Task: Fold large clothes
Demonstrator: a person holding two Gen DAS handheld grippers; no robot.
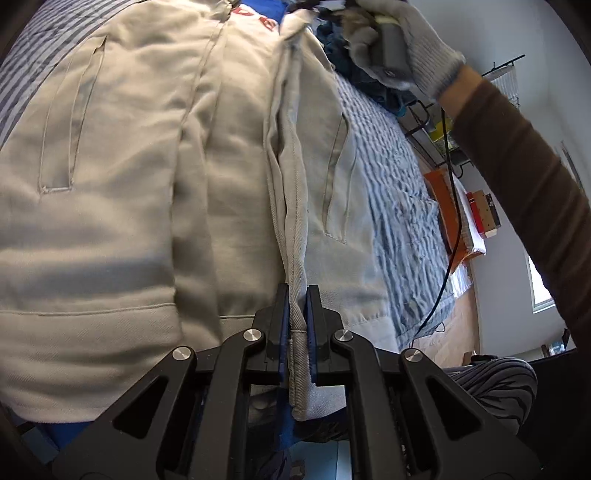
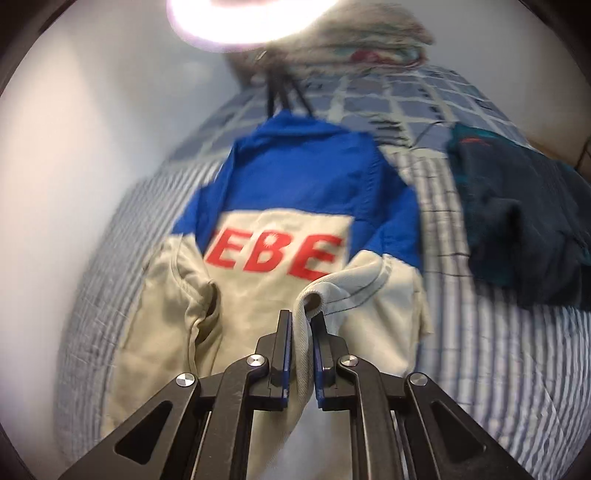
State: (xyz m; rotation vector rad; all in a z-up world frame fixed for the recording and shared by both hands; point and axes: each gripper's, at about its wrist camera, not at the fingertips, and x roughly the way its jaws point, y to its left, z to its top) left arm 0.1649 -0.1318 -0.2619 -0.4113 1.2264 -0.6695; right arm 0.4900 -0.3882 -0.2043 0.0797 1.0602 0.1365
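The jacket (image 2: pixel 280 236), cream below and blue across the shoulders with red letters on the back, lies spread on a striped bedsheet (image 2: pixel 480 350).

Left gripper (image 1: pixel 297 295): jaws closed on a doubled edge of the cream cloth at the jacket's hem; the fold runs straight between the blue pads (image 1: pixel 283 325) and hangs out below them.

Right gripper (image 2: pixel 302 321): jaws closed on a raised fold of cream cloth on the jacket's right side, just below the red letters. The cloth bunches up over the fingertips and a grey-trimmed edge curls away to the right.

In the left wrist view, a gloved hand (image 1: pixel 417 44) on a brown sleeve (image 1: pixel 524 177) holds the other tool near the top of the jacket, and a black cable (image 1: pixel 452 206) hangs down from it.

A dark blue garment (image 2: pixel 517 229) lies crumpled on the sheet, apart from the jacket on its right. A checked blanket (image 2: pixel 388 107) covers the far end of the bed, with a folded pile (image 2: pixel 354 33) beyond it. The right wrist view is blurred.
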